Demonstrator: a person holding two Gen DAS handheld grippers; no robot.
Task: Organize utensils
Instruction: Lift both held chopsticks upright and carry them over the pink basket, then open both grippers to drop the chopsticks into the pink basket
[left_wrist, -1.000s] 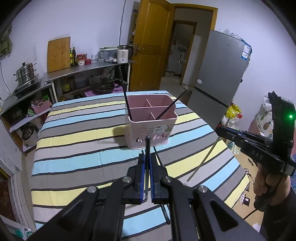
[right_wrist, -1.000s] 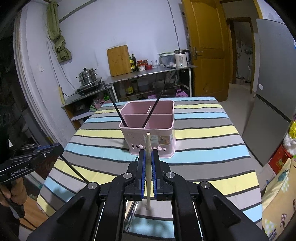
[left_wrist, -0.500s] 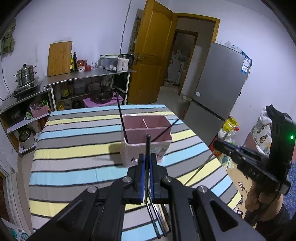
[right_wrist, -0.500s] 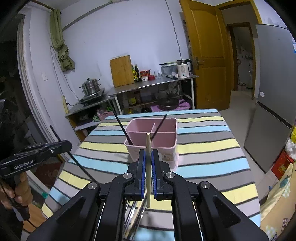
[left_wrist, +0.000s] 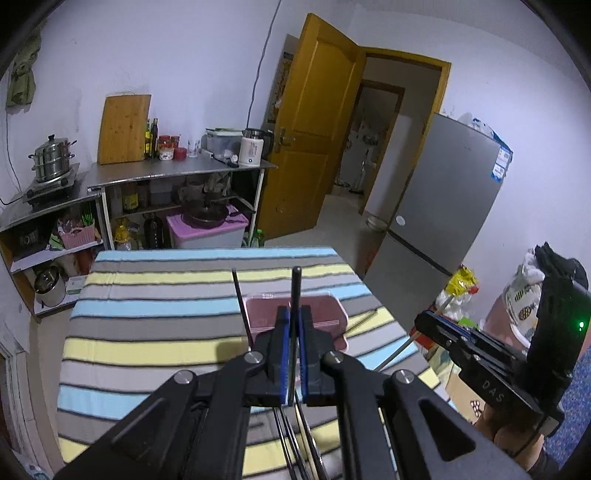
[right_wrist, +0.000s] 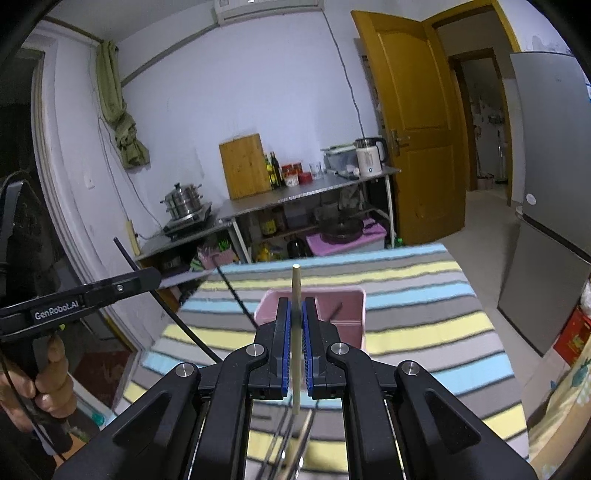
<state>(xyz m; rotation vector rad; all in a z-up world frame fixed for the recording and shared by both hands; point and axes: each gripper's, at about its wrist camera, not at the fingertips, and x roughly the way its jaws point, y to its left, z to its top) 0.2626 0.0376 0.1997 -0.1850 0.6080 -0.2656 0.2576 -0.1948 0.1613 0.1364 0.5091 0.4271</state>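
Observation:
A pink divided utensil holder (left_wrist: 325, 314) (right_wrist: 351, 314) stands on the striped table (left_wrist: 147, 325) and holds two black chopsticks (left_wrist: 242, 306). My left gripper (left_wrist: 293, 317) is shut on a black chopstick (left_wrist: 295, 288) held upright, high above the table in front of the holder. My right gripper (right_wrist: 294, 314) is shut on a pale wooden chopstick (right_wrist: 296, 291), also upright and raised. Each gripper shows in the other's view: the right (left_wrist: 443, 332) and the left (right_wrist: 147, 277). Several loose chopsticks (left_wrist: 295, 435) lie on the table below.
A grey fridge (left_wrist: 443, 221) stands right of the table by an open yellow door (left_wrist: 306, 129). A steel counter (left_wrist: 177, 171) with a cutting board, bottles, kettle and pot lines the back wall. The table's edges fall off to the floor on both sides.
Both grippers have risen well above the table with their chopsticks; the holder now sits lower and smaller in both views.

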